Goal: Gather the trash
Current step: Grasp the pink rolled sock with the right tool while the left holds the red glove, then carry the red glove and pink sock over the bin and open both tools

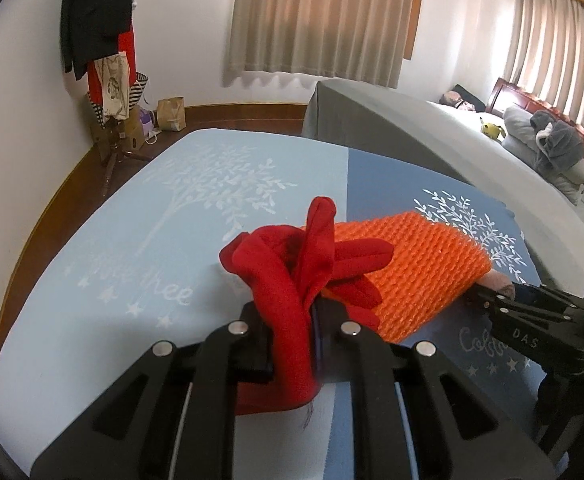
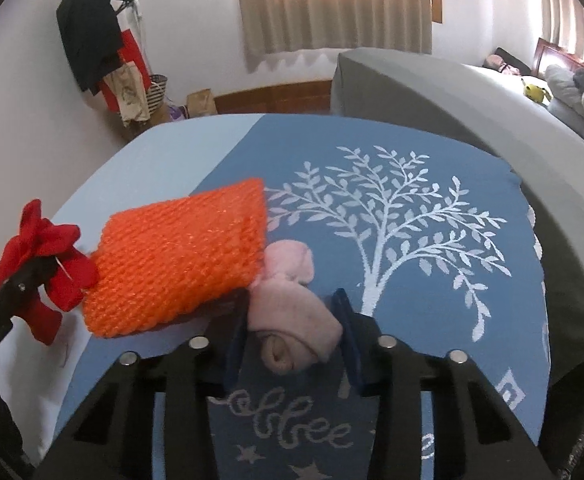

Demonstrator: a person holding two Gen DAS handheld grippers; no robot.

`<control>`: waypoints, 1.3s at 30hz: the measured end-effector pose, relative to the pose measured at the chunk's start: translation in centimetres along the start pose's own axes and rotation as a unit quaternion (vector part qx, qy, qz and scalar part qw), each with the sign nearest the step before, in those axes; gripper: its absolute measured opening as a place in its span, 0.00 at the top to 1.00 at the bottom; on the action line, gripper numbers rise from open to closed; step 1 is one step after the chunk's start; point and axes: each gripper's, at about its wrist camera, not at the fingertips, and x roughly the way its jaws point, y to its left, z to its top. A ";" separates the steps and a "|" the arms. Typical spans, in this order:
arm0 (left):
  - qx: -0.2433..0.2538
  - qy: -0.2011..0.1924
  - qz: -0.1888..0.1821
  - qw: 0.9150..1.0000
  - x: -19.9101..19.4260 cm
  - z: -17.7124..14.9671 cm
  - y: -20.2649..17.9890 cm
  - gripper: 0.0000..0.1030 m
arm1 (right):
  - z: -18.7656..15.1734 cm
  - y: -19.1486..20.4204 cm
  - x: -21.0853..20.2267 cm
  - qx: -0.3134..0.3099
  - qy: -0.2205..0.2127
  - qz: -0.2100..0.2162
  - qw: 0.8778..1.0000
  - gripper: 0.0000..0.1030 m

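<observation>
The left gripper (image 1: 312,320) is pinched on a red cloth (image 1: 292,272), whose loose ends stick up above the jaws. Behind it an orange knitted piece (image 2: 180,256) lies on the blue tree-patterned bed cover (image 2: 412,220). The right gripper (image 2: 292,344) has a rolled pink cloth (image 2: 292,320) between its blue pads — they seem to touch the roll on both sides, though blur leaves it uncertain. The pink roll lies on the cover, touching the orange piece's edge.
</observation>
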 end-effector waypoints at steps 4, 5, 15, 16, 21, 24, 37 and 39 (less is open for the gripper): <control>0.003 -0.002 0.001 1.000 -0.2 0.2 -0.2 0.88 | -0.4 -0.2 -0.8 0.007 -0.011 -0.001 1.000 0.63; 0.003 -0.004 0.001 1.000 -0.4 0.2 -0.2 0.88 | -0.5 -0.3 -1.1 0.010 -0.014 -0.002 1.000 0.63; 0.015 -0.026 -0.010 0.999 -2.5 1.0 -1.8 0.88 | -0.7 -1.9 -4.7 0.038 -0.044 -0.006 0.998 0.63; 0.016 -0.028 -0.012 0.999 -2.7 1.0 -2.0 0.88 | -0.8 -1.9 -5.1 0.040 -0.047 -0.007 0.998 0.63; 0.026 -0.035 -0.024 0.999 -3.9 1.2 -3.7 0.88 | -1.2 -2.9 -7.7 0.053 -0.066 -0.005 0.996 0.63; 0.031 -0.038 -0.033 0.998 -4.6 1.2 -4.6 0.88 | -1.1 -3.1 -9.0 0.056 -0.075 -0.004 0.996 0.63; 0.062 -0.052 -0.073 0.994 -8.2 0.6 -9.6 0.88 | -2.1 -4.9 -15.7 0.065 -0.118 -0.015 0.991 0.63; 0.068 -0.054 -0.078 0.993 -8.7 0.3 -10.4 0.88 | -2.5 -5.4 -16.8 0.069 -0.125 -0.018 0.990 0.63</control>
